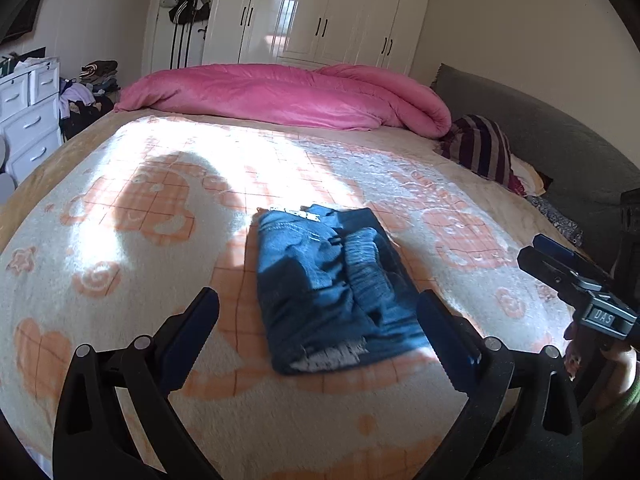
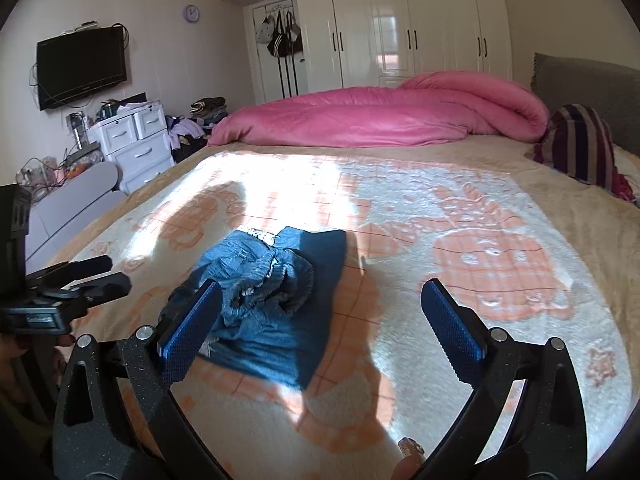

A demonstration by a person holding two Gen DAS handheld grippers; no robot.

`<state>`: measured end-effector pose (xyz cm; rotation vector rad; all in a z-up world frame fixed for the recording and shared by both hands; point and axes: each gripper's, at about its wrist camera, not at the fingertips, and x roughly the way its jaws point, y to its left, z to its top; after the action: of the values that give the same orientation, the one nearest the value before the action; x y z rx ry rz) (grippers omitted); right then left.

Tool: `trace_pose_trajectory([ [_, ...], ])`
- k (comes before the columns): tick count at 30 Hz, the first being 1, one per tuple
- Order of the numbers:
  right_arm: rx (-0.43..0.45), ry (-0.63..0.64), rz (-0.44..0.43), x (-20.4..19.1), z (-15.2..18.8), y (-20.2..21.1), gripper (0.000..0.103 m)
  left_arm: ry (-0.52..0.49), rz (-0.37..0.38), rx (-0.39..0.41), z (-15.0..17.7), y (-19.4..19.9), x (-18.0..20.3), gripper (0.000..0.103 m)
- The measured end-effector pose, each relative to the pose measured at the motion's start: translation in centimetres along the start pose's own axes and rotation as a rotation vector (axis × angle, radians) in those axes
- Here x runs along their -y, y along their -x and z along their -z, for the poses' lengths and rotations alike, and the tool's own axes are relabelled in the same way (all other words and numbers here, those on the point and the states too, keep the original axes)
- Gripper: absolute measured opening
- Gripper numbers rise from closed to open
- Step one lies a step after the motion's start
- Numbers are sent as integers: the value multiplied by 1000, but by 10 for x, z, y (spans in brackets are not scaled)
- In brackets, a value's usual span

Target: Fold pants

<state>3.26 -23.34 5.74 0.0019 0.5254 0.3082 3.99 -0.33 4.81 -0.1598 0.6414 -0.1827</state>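
Observation:
A pair of blue jeans (image 1: 328, 280) lies folded into a compact rectangle on the patterned bed blanket (image 1: 160, 200), frayed hem toward me. My left gripper (image 1: 316, 296) hovers above its near end, jaws wide open and empty. In the right wrist view the folded jeans (image 2: 264, 300) sit left of centre, their top layer bunched. My right gripper (image 2: 322, 284) is also wide open, empty, and above the blanket to the jeans' right. Each gripper shows in the other's view: the right gripper (image 1: 530, 248) at the right edge, the left gripper (image 2: 118, 271) at the left edge.
A rolled pink duvet (image 1: 280, 96) lies across the far side of the bed. A striped pillow (image 1: 480, 148) rests by the grey headboard (image 1: 560, 140). White drawers (image 1: 28, 120) with piled clothes stand left of the bed, under a wall TV (image 2: 80, 64). White wardrobes (image 2: 400, 20) line the back wall.

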Motion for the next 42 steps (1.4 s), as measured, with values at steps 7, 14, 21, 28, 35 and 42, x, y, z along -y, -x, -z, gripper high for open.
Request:
trace_pose_trajectory([
  [7,-28,7,13,-3,23,16,94,25,-33,-19,19,14,4,99],
  [14,-73,10,41,-8,49,17,94,16,-61,-66,42,9,4,99],
  [21,-190,11,85,-9,79,-4,94,43,-57,-150,62,-17,-5,99],
  [28,-217,-11,100,-7,83,-11,94,54,-75,-181,69,-26,-11,99],
  [35,-226,-5,108,-7,82,-13,94,61,-61,-212,71,-33,-10,99],
  [42,-224,-8,115,-7,81,-12,94,66,-60,-208,71,-32,-8,99],
])
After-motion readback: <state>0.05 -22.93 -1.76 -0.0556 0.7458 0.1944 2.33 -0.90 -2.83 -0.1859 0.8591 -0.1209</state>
